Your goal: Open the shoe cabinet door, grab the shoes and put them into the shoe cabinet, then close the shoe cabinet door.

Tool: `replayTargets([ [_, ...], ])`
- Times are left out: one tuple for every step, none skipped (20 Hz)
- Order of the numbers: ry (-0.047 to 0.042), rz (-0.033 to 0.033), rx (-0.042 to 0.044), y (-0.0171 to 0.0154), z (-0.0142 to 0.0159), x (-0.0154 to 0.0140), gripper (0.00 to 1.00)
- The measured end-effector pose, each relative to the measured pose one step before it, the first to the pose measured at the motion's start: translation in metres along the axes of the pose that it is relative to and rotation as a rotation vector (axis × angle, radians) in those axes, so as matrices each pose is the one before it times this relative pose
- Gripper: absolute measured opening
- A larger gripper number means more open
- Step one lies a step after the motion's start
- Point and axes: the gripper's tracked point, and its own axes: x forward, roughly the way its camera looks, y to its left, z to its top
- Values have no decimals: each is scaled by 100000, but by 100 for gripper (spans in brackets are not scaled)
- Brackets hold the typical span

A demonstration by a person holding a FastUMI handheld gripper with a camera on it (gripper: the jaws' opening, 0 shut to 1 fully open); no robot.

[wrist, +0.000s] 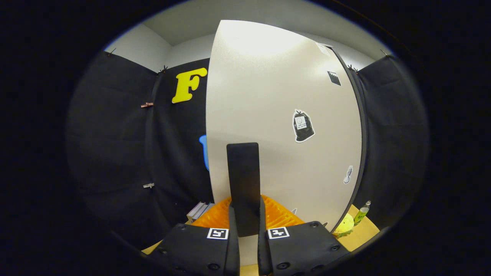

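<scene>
A white shoe cabinet door stands right in front of me, with a few stickers on its face. Its dark upright handle runs down between my fingers. My gripper is shut on the handle, one finger pressing on each side of its lower part. The door's free edge is just left of the handle and its hinged side curves away to the right. I cannot see the inside of the cabinet.
Black cloth walls close in on both sides. A green bottle and a yellow object sit on the wooden surface by the door's lower right. A small stack of flat grey and white things lies to the lower left.
</scene>
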Motion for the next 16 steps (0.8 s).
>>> replayTargets([
  [-27,276,-61,-449,42,-1018,22],
  [145,197,107,-412,61,-861,22],
  [-236,118,173,-546,62,-980,22],
  [-39,-19,-315,-519,57,-946,22],
  [-104,-106,-257,-553,115,-928,22],
  [360,-232,-63,-606,-1,-833,22],
  [-42,-399,419,-754,158,-634,22],
  [120,-590,209,-771,128,-762,22],
  [-1,-411,-290,-703,30,-577,22],
  [10,-534,77,-658,73,-721,22],
  [193,-501,182,-694,61,-636,22],
  [-107,-349,251,-700,82,-630,21],
  [-316,-250,3,-727,116,-515,21],
  [-238,-104,-754,-755,121,-524,21],
  [-196,97,-556,-706,21,-422,21],
  [252,185,27,-694,7,-529,21],
])
